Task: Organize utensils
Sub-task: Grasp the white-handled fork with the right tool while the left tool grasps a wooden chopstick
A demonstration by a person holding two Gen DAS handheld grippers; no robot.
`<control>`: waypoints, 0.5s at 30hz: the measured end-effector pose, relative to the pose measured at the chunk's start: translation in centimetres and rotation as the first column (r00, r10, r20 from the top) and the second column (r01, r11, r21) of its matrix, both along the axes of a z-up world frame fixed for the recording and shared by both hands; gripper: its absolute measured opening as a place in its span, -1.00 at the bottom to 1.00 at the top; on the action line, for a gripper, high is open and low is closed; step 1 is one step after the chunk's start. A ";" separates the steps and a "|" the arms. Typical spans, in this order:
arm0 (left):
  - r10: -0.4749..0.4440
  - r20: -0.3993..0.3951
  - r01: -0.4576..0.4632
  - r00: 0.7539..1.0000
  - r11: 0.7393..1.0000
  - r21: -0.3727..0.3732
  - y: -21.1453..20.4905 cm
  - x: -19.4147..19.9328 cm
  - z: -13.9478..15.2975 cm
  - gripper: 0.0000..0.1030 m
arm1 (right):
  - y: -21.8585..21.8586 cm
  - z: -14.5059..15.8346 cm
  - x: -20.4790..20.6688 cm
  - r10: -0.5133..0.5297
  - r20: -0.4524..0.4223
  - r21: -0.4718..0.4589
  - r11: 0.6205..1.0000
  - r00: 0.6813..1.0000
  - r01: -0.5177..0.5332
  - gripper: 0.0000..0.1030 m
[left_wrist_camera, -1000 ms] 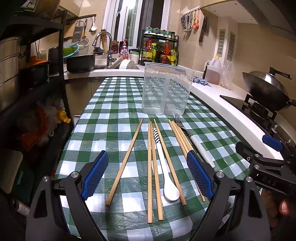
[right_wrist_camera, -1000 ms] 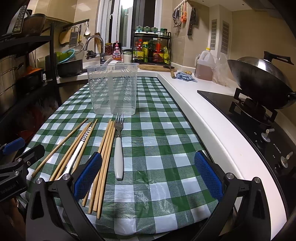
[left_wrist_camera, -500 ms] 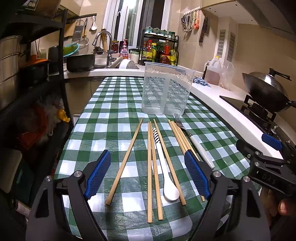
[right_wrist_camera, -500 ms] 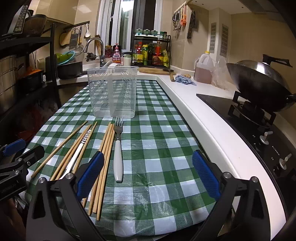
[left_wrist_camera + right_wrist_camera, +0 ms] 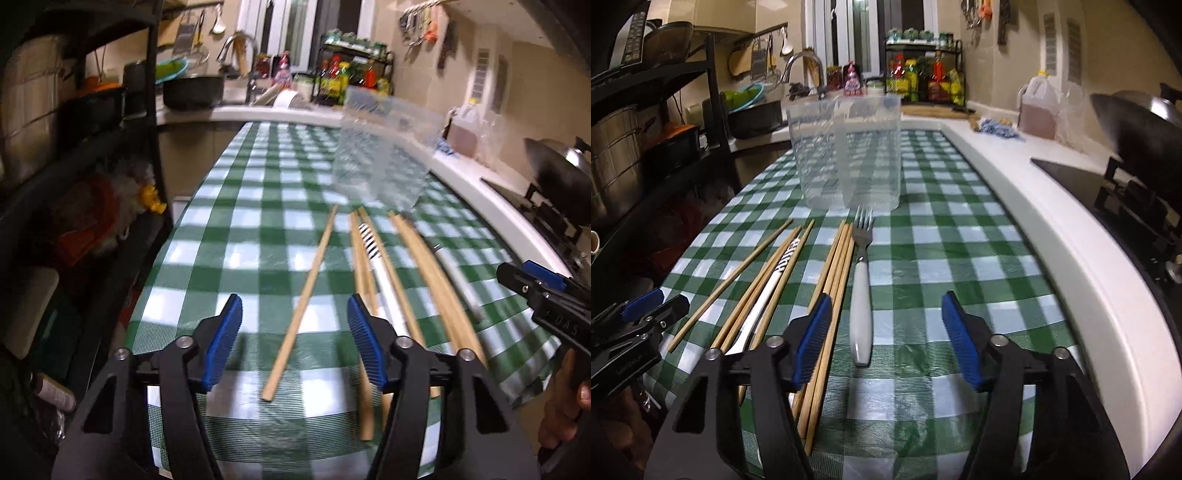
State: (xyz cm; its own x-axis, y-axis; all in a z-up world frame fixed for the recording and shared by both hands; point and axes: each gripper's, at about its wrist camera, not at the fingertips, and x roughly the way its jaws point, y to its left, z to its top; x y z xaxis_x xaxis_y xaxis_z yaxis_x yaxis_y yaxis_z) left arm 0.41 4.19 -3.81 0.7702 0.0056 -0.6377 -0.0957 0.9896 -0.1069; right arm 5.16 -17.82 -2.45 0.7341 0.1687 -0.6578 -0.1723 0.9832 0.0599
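Both my grippers have narrowed since a second ago, yet stay unclenched, gripping nothing: left gripper point(image 5: 294, 341) straddles a lone wooden chopstick point(image 5: 303, 299), right gripper point(image 5: 886, 341) frames the white-handled steel fork point(image 5: 861, 291) near the green checked tablecloth's point(image 5: 960, 258) front edge; beyond stands the clear plastic utensil holder point(image 5: 846, 151)

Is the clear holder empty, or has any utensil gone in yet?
Empty. Through the holder's clear walls only its divider shows; the fork, chopsticks and spoon all lie on the tablecloth before it.

Seven chopsticks point(image 5: 833, 273), one fork point(image 5: 861, 291), one spoon point(image 5: 768, 291), one container point(image 5: 846, 155)
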 end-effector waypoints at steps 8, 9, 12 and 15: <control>0.017 -0.072 -0.014 0.997 0.999 0.041 0.4 0.6 -1.8 -0.16 | 0.6 -2.8 3.0 0.057 -0.130 0.031 0.998 0.990 -0.053 -0.16; 0.013 -0.072 -0.010 0.997 0.999 0.052 0.2 0.5 -1.7 -0.26 | 0.6 -3.0 3.1 0.061 -0.143 0.033 0.998 0.988 -0.057 -0.20; 0.001 -0.070 0.003 0.998 0.998 0.057 -0.1 0.2 -1.7 -0.55 | 0.6 -3.4 3.2 0.074 -0.159 0.041 0.997 0.984 -0.068 -0.31; -0.026 -0.071 0.030 0.997 0.998 0.055 -0.6 0.0 -1.7 -0.80 | 0.8 -3.6 3.2 0.085 -0.164 0.035 0.996 0.983 -0.080 -0.59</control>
